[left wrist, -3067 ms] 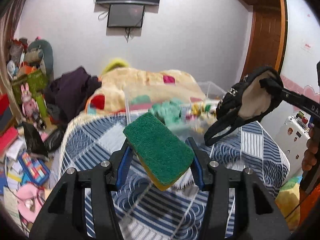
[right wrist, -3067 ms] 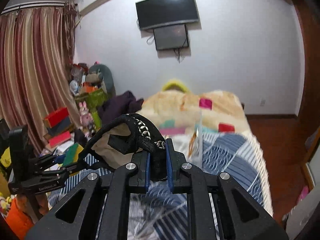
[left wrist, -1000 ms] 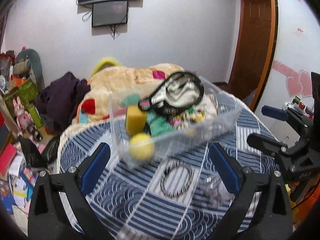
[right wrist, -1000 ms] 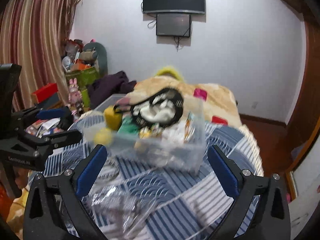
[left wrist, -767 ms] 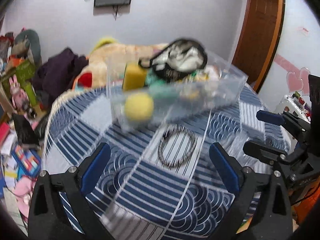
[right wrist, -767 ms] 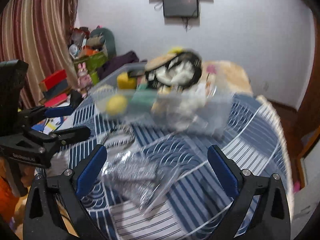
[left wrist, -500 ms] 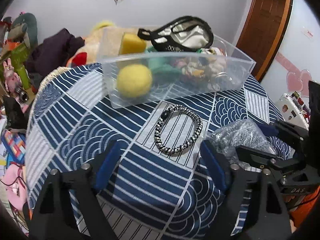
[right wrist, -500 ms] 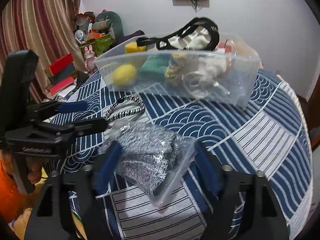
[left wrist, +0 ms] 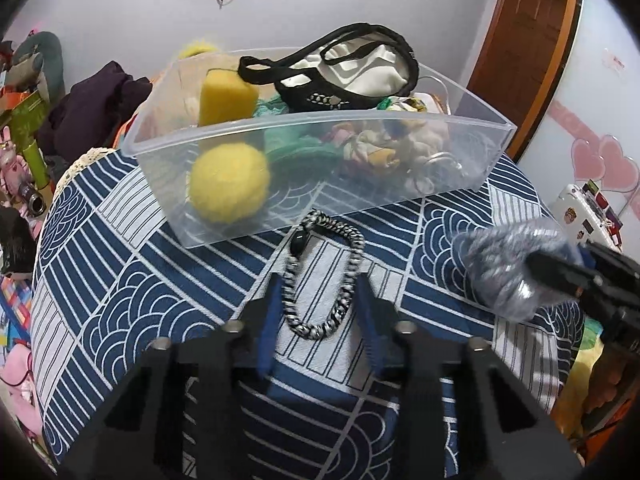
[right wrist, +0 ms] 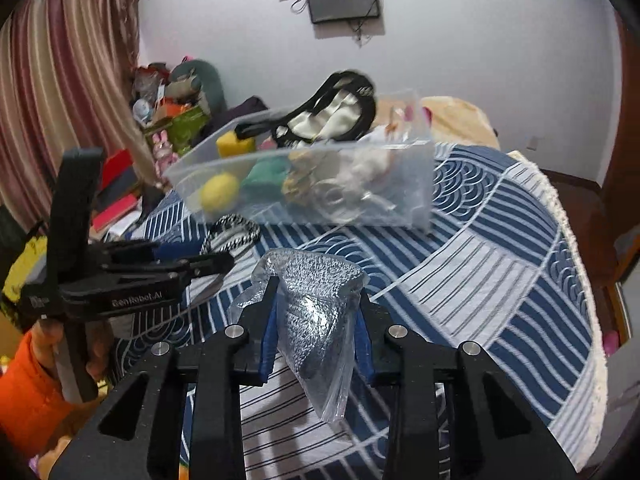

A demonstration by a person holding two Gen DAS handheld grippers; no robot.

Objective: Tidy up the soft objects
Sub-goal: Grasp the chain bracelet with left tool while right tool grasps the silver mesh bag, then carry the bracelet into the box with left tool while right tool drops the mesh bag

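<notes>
Clear plastic bin already holding several soft items, you are pinching the bagged grey knit with the right gripper while the left gripper is straddling the braided loop, jaws spread.

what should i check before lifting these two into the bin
1. Left gripper straddles the braided loop: ok, a finger on each side.
2. Left grip closed on the loop: not ok, fingers apart and not visibly touching it.
3. Right gripper on the bagged knit: cannot tell; it sits between the fingers, contact unclear.
4. Bag off the tablecloth: cannot tell.
5. Room in the bin: not ok on the right, where the black pouch already rises above the rim; some free floor shows near the yellow ball.
6. Grippers apart: ok, a gap shows between them.
</notes>
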